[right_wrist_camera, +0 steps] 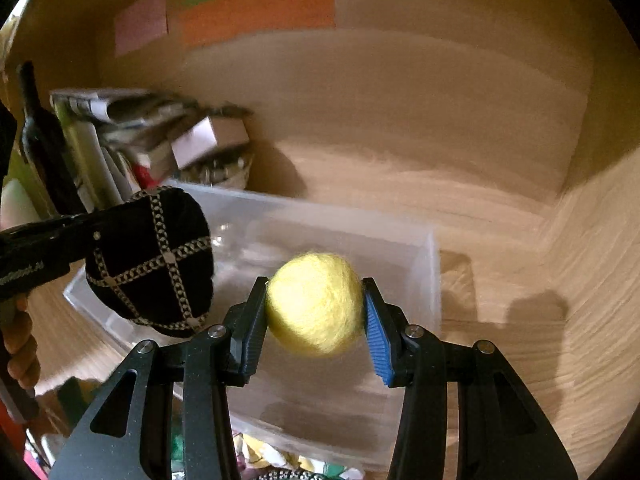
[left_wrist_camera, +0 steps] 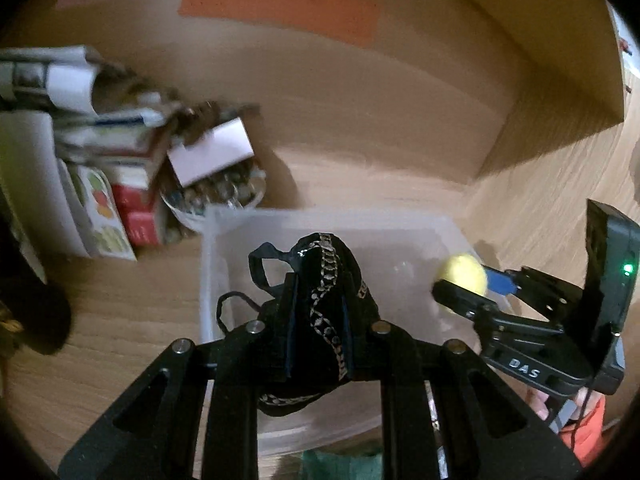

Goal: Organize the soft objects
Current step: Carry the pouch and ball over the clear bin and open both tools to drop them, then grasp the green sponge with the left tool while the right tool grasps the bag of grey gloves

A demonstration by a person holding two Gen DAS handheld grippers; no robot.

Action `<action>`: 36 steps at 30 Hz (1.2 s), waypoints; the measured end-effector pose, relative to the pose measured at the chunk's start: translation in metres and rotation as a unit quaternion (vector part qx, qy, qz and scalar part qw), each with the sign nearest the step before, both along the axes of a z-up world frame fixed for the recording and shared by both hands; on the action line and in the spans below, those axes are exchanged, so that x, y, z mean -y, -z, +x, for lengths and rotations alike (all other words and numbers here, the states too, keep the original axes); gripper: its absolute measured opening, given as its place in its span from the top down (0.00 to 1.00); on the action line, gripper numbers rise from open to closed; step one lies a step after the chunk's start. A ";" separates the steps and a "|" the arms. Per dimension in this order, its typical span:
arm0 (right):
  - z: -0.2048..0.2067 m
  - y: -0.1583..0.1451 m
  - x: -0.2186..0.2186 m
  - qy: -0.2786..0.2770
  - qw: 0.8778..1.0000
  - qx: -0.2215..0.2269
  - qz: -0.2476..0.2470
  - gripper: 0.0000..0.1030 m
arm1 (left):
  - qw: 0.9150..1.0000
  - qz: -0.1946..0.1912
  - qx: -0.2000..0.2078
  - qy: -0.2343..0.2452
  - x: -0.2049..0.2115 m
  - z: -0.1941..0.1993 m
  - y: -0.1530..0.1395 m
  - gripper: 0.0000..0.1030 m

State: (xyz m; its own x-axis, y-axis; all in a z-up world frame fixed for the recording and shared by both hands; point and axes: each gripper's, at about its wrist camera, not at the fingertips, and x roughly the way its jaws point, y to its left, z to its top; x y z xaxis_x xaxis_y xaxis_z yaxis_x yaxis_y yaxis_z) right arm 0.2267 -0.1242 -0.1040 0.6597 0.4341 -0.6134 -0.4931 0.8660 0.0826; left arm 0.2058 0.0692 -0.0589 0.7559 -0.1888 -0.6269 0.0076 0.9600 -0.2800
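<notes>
1. Gripping the black pouch (left_wrist_camera: 324, 312), your left gripper (left_wrist_camera: 318, 320) pinches its limp cloth above the clear bin (left_wrist_camera: 208, 264).
2. Your right gripper (right_wrist_camera: 316, 308) squeezes the yellow felt ball (right_wrist_camera: 316, 304) across its middle, over that bin; it looks light and compressible.

Black silver-trimmed cap (right_wrist_camera: 150, 264) and fuzzy yellow ball (right_wrist_camera: 316, 304), both aloft over clear plastic bin (right_wrist_camera: 434, 280).

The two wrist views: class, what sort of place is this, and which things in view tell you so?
Probably a home, on a wood-look floor or low surface beside a big cardboard box. Clues: a clear plastic bin, a heap of papers and packets, and soft things held above the bin, a black pouch and a yellow ball.
</notes>
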 end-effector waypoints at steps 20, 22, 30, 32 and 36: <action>-0.016 -0.019 0.001 -0.010 1.000 0.024 0.001 0.33 | 0.997 0.069 0.030 -0.018 0.011 -0.022 -0.027 0.49; -0.026 -0.029 0.005 -0.009 0.999 0.043 0.008 0.29 | 0.996 0.077 0.047 -0.029 0.010 -0.035 -0.035 0.42; -0.075 -0.061 0.022 -0.011 0.994 0.107 0.033 0.20 | 0.989 0.108 0.085 -0.052 0.012 -0.089 -0.060 0.08; -0.087 -0.063 0.024 -0.014 0.993 0.115 0.037 0.19 | 0.988 0.113 0.089 -0.052 0.013 -0.099 -0.060 0.04; -0.103 -0.058 0.027 -0.019 0.992 0.116 0.045 0.19 | 0.989 0.120 0.074 -0.038 0.019 -0.113 -0.047 0.04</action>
State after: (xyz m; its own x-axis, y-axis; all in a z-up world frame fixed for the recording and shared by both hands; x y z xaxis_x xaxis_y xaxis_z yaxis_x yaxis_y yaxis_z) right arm 0.1235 -0.1508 -0.0461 0.7601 0.5077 -0.4055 -0.5403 0.8405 0.0395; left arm 0.0924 0.0505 -0.0120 0.8494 0.0130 -0.5276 -0.0433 0.9980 -0.0451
